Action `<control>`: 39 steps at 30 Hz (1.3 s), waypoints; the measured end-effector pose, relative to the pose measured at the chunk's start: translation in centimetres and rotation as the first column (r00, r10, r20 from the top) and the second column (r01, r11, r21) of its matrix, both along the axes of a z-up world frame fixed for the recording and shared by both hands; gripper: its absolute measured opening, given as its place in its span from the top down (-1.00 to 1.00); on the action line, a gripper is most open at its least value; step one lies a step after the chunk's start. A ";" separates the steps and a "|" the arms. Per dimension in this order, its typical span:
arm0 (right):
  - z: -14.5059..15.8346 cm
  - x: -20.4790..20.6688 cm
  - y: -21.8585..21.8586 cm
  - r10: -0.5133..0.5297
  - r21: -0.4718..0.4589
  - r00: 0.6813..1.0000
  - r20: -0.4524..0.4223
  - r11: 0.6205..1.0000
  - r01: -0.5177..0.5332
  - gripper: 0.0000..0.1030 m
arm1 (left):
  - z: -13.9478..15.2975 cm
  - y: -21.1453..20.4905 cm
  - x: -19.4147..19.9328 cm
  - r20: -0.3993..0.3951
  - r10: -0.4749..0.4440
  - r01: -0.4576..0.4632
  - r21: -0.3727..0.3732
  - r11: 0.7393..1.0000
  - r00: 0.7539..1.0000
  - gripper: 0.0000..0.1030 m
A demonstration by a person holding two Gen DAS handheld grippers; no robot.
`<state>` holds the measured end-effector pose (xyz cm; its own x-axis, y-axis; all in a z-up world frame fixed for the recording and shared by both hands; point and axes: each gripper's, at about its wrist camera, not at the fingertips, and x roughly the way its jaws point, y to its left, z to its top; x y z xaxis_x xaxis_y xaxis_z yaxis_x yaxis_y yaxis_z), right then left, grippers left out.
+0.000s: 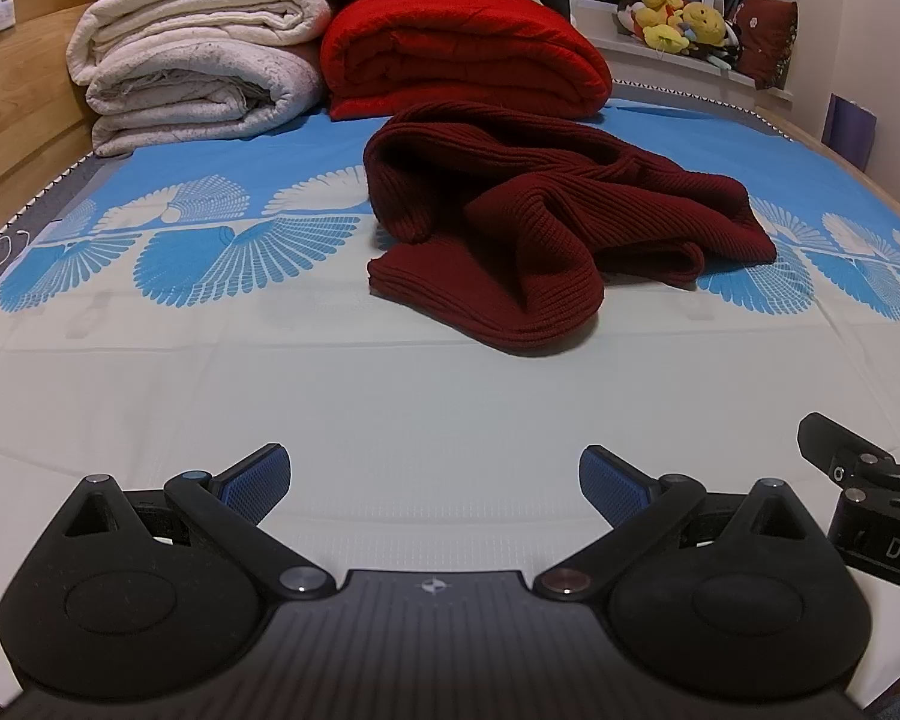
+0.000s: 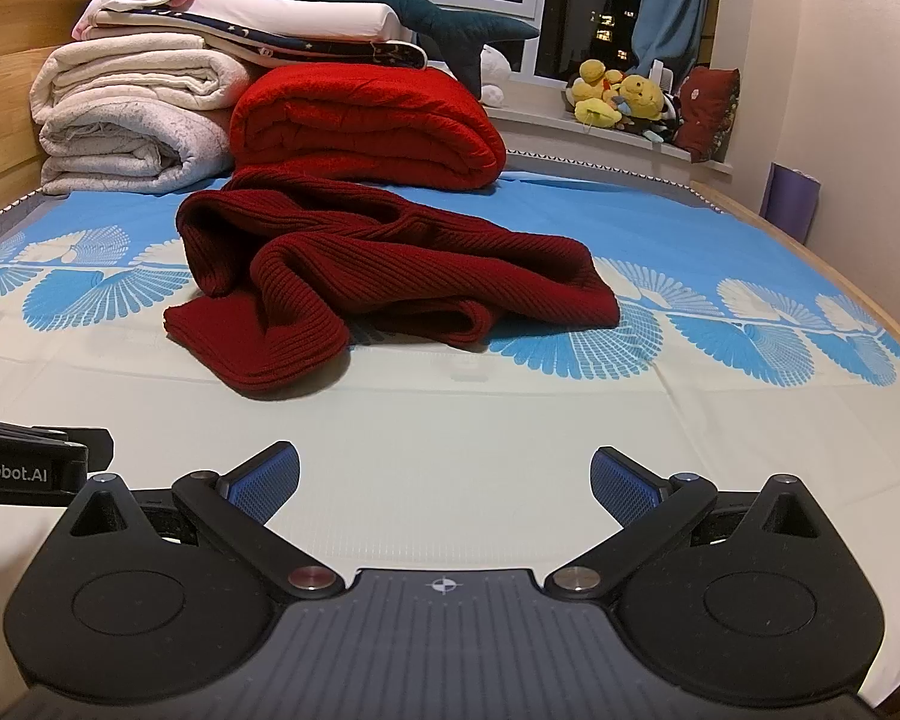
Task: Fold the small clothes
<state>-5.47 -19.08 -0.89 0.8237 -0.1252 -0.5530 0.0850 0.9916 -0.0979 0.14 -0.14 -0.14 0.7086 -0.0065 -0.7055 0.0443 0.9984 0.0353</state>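
A dark red ribbed knit garment (image 1: 546, 228) (image 2: 384, 276) lies crumpled in a heap on the bed sheet (image 1: 390, 396) (image 2: 480, 420), well ahead of both grippers. My left gripper (image 1: 435, 480) is open over the pale part of the sheet, its blue pads wide apart and empty. My right gripper (image 2: 444, 480) is open too, holding nothing, a similar distance short of the garment. The garment sits ahead and to the right in the left wrist view, ahead and to the left in the right wrist view. Each gripper's body shows at the edge of the other's view.
Folded white quilts (image 1: 198, 72) (image 2: 132, 120) and a bright red folded blanket (image 1: 468, 60) (image 2: 366, 126) are stacked at the bed's far end. A plush shark (image 2: 390, 6) lies on top. Yellow soft toys (image 2: 624, 96) sit on the windowsill. A wooden headboard (image 1: 24, 138) runs along the left.
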 end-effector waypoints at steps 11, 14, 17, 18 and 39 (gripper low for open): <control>0.4 0.2 -0.1 0.020 0.030 0.999 0.040 0.999 -0.021 -0.99 | 0.0 1.7 2.0 -0.042 0.049 -0.051 -0.049 0.998 0.998 -0.99; 1.0 1.5 -0.2 0.056 0.036 0.997 0.044 0.998 -0.058 -0.99 | 0.7 4.5 4.4 -0.028 0.146 -0.147 -0.042 0.988 0.989 -0.99; 1.8 4.3 -0.3 0.070 0.115 0.997 0.021 0.991 -0.071 -0.99 | 1.1 8.2 6.2 -0.011 0.286 -0.286 -0.053 0.957 0.958 -0.99; 2.0 5.5 -0.2 0.076 0.144 0.997 0.009 0.987 -0.077 -0.99 | 1.2 9.3 6.7 -0.009 0.332 -0.332 -0.055 0.942 0.943 -0.99; 1.3 29.1 16.4 0.181 -0.128 0.983 -0.005 0.975 -0.180 0.80 | 0.4 17.5 10.0 -0.129 0.581 -0.582 0.034 0.813 0.804 -0.99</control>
<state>23.59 -2.63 0.38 0.8430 -0.0431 -0.5362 -0.0934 0.9699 -0.2248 10.11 17.34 0.22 0.4855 0.3727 -0.7908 -0.5407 0.8388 0.0634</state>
